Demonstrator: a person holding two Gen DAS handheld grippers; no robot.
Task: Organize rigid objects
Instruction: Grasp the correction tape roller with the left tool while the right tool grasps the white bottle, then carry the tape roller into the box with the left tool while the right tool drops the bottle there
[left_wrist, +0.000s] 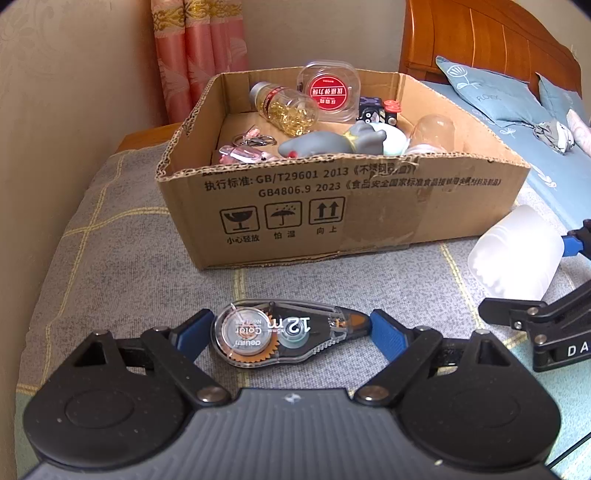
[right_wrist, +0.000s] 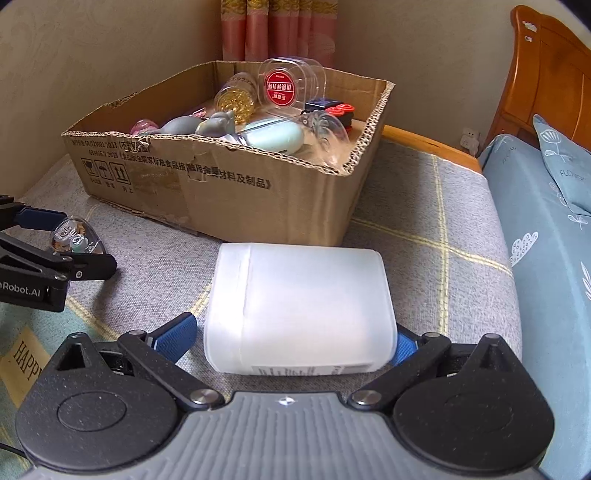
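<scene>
Holding the correction tape (left_wrist: 286, 334) lengthwise in my left tool (left_wrist: 286, 334), pads pinching both ends, I keep it just in front of the cardboard box (left_wrist: 369, 206). My right tool (right_wrist: 295, 343) brackets the white jar (right_wrist: 299, 306) lying nearby on the bed (right pad touching, left apart). That box already holds a gold-bead bottle (left_wrist: 284, 105), a grey toy (left_wrist: 332, 142) and clear cases.
</scene>
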